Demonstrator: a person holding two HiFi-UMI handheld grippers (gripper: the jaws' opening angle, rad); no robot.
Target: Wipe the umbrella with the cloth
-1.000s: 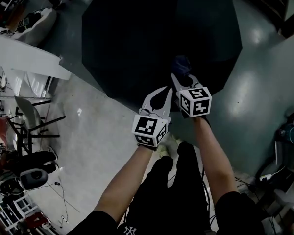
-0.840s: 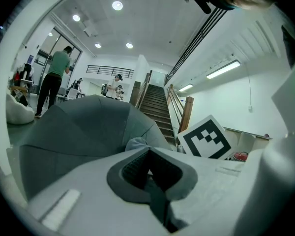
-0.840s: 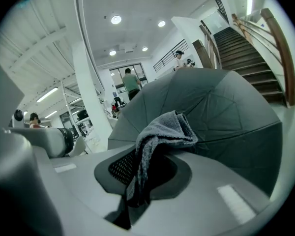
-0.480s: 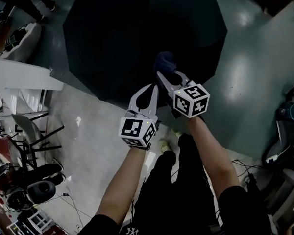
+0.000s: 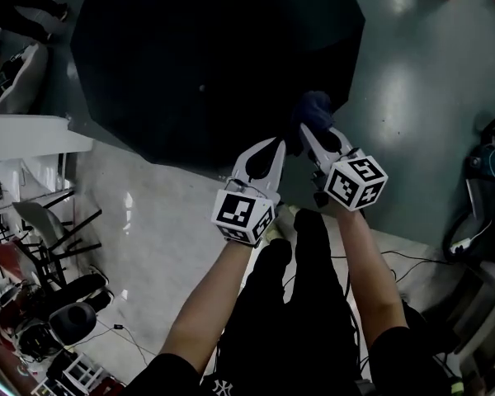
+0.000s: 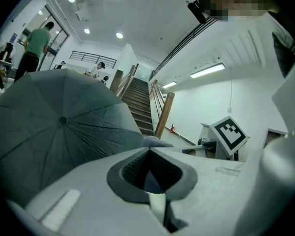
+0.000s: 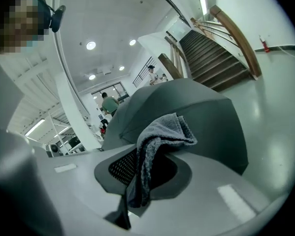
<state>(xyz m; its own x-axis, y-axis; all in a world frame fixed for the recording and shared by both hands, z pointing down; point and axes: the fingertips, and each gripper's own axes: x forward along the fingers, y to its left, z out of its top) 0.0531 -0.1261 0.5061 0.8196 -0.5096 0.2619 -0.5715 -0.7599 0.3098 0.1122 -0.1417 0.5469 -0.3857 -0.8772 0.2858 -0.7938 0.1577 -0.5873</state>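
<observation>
Right hand-held gripper (image 5: 308, 132), clamped on the grey cloth (image 5: 316, 108) at the open dark umbrella's (image 5: 206, 56) near right rim, should press it flat and sweep panel by panel, with the left hand-held gripper (image 5: 275, 144), closed and empty, held aside.

Both bare forearms reach forward and down, side by side, the left forearm (image 5: 208, 308) angled inward toward the right forearm (image 5: 368, 272). The left gripper (image 5: 275, 143) points ahead with its jaw tips meeting; whether anything is pinched there cannot be told. The right gripper (image 5: 308, 130), just beside it and tilted left, has its jaws clamped on a cloth (image 5: 315, 108).
</observation>
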